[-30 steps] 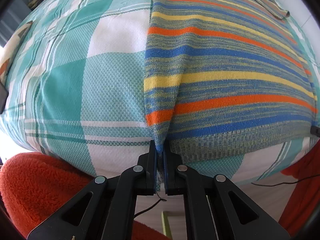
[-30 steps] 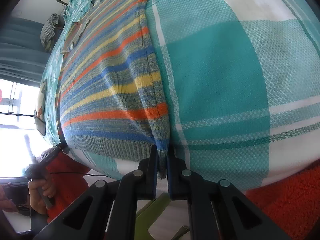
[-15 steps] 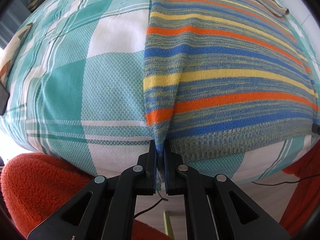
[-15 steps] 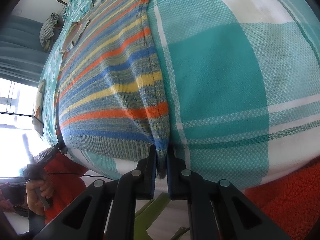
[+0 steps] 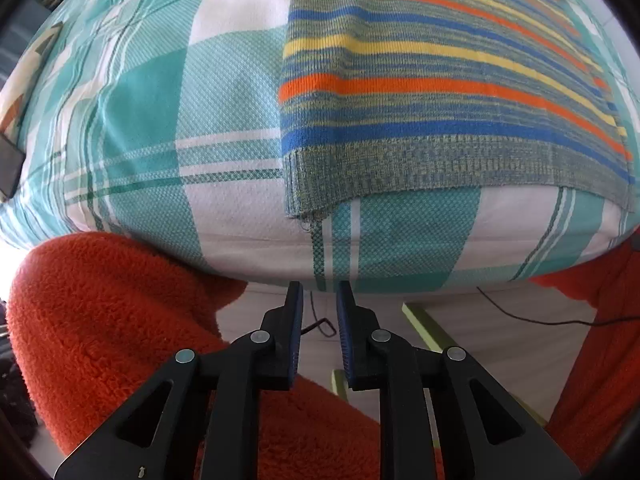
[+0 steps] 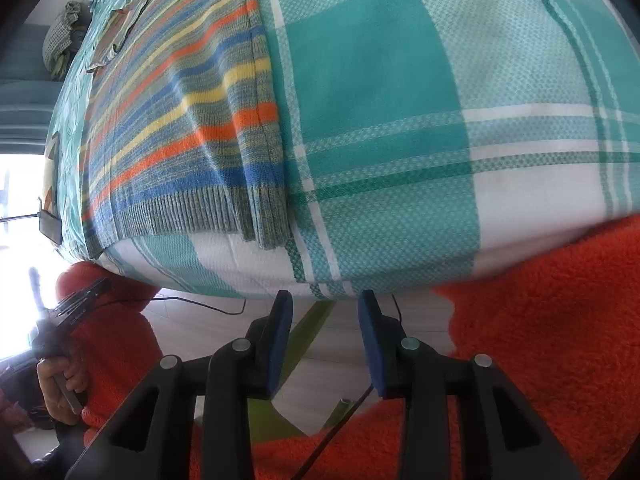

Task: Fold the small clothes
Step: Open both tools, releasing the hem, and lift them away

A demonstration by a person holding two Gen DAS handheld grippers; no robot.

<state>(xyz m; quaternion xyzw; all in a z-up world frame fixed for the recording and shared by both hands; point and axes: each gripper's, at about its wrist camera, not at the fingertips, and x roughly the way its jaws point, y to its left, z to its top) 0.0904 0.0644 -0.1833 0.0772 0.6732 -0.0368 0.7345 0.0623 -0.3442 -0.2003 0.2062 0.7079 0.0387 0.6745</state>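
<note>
A striped knit sweater (image 5: 440,92) in blue, orange, yellow and grey lies flat on a teal and white plaid bed cover (image 5: 160,100), its ribbed hem near the bed's front edge. It also shows in the right wrist view (image 6: 180,128). My left gripper (image 5: 318,292) is open and empty, just off the bed edge below the hem's left corner. My right gripper (image 6: 325,300) is open and empty, off the bed edge below the hem's right corner.
The person's orange fleece sleeves (image 5: 120,340) (image 6: 540,340) flank the grippers. A black cable (image 5: 540,316) runs over the pale floor below the bed. A green frame (image 6: 304,340) stands under the bed. A dark phone-like object (image 5: 10,164) lies at the bed's left edge.
Both grippers have opened and let go of the sweater's hem corners. Both have pulled back off the bed edge, and the hem now lies on the cover.
</note>
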